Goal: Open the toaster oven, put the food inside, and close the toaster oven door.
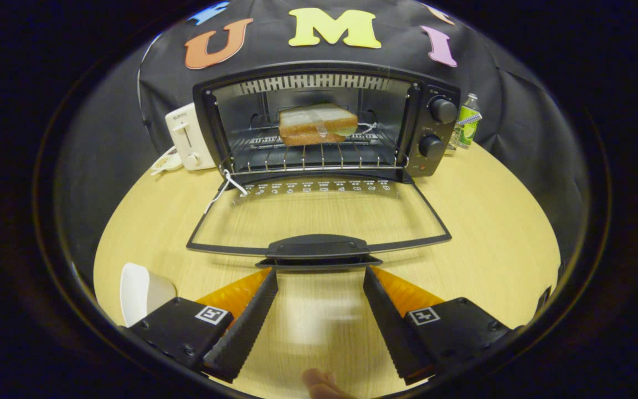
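Tongs [320, 277]: apart, empty.
Door handle [319, 247]: just ahead; stiff, probably light; lift from beneath.
Sandwich [318, 123]: beyond, on rack.

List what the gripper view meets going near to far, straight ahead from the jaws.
Open gripper, jaws apart and empty → door handle just ahead of them → lowered glass door → wire rack → sandwich on the rack inside the toaster oven.

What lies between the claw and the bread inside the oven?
In the gripper view, the lowered door with its handle lies between the open claw and the bread.
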A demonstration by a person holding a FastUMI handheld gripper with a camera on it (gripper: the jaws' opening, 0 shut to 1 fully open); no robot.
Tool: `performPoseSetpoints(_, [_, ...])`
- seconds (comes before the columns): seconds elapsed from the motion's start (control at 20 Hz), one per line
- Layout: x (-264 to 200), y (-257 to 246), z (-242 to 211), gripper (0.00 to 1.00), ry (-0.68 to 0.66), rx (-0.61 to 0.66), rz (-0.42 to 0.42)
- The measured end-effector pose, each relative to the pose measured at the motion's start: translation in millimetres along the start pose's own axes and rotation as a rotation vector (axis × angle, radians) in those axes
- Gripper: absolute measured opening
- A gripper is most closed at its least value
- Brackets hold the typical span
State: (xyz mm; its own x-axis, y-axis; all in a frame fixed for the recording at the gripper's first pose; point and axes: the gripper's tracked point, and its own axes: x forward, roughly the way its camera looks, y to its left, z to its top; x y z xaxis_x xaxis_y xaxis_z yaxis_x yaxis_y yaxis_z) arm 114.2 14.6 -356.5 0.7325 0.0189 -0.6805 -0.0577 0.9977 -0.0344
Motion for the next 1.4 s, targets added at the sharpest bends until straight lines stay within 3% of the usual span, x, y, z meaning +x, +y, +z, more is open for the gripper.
performPoseSetpoints(0.5, [-2, 1, 0, 1.0, 0.013, -0.02, -0.021])
performPoseSetpoints(0.85, [-19, 1, 28, 1.0, -0.113, -0.008, -0.012])
performPoseSetpoints(1.4, [-20, 4, 29, 1.0, -0.157, 0.005, -0.009])
